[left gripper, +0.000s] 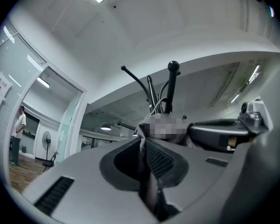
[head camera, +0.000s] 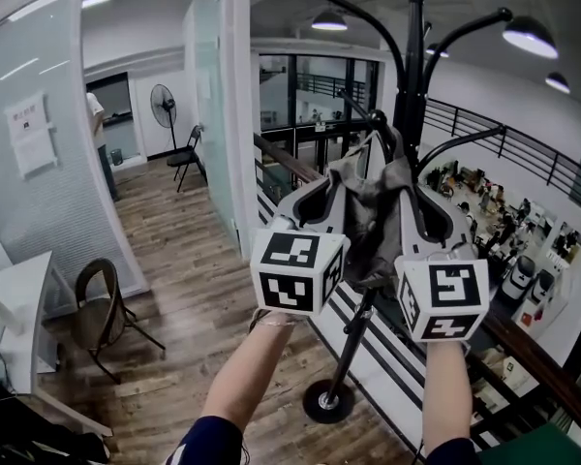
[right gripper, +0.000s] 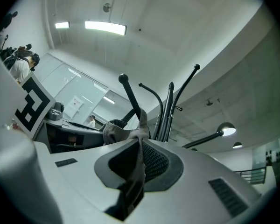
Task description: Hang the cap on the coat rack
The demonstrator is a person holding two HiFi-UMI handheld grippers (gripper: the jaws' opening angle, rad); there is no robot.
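Nearest, in the head view, two forearms are raised. The L gripper (left gripper: 147, 146) is at 11 o'clock of frame centre and the R gripper (right gripper: 139, 148) at 1, both tilted up. Each gripper's own view shows the jaws shut tight w/ grey fabric pinched btwn the pads. So both are gripping the cap (head camera: 373, 211), one on each side of it.

The cap hangs slack btwn the two tips, at 12 o'clock of the marker cubes. The two-point hold prob. keeps its opening spread so an arm of the rack can slip in; a one-side pinch would let it fold shut. The upward tilt fits a target that sits above the hands.

Just behind is the rack (head camera: 410, 95). Its pole rises at 12 to 1 o'clock of the cap and curved arms fan out up top. The base (head camera: 327, 400) is at 6, beside the railing. The cap's top is right at the pole where the lower arms branch, but I can't tell if it touches. Judged not hung yet, since its weight looks carried by the grippers.

Farther off are a chair (head camera: 97, 308) at 8 and a fan (head camera: 163, 105) at 10.
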